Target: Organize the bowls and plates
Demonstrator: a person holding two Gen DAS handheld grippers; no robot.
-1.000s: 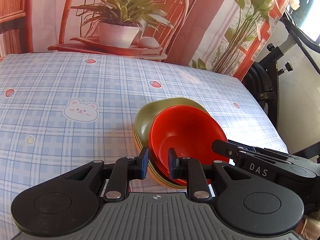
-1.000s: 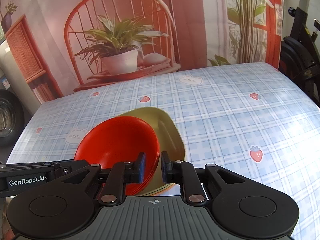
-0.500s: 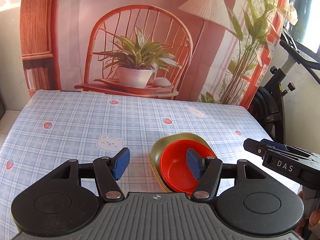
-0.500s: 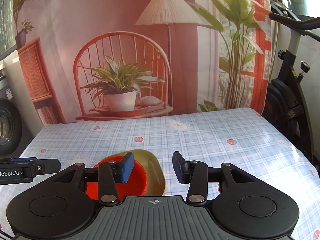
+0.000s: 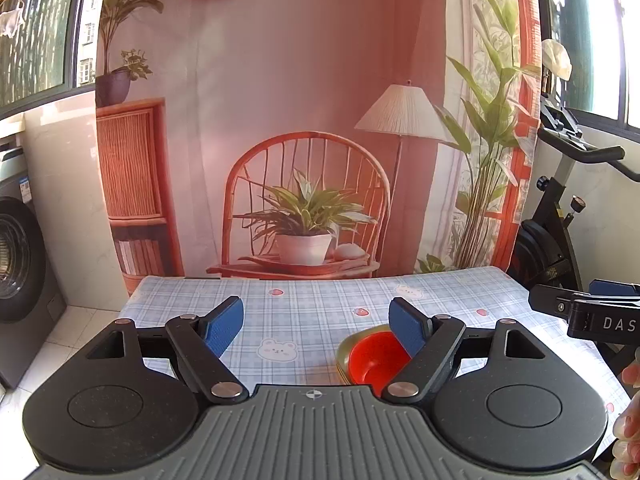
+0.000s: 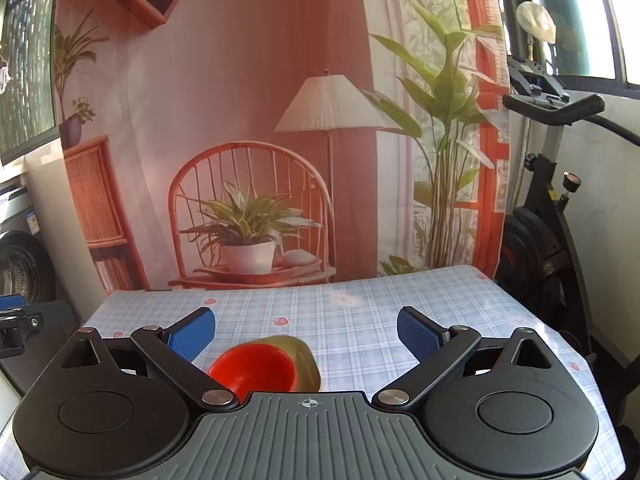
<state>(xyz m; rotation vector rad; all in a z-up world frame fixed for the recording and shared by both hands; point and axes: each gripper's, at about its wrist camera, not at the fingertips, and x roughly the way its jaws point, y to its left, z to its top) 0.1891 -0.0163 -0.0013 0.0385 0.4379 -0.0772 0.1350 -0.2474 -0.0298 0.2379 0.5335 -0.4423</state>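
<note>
checked tablecloth (image 5: 304,312) | red bowl (image 6: 252,368) nested in olive plates (image 6: 306,360) | both claws just opened wide, empty | fingertips (image 5: 630,420) left view only

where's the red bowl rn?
The red bowl sits nested in the olive plate on the plaid tablecloth, low and right of centre in the left wrist view, with no pad touching it.
</note>
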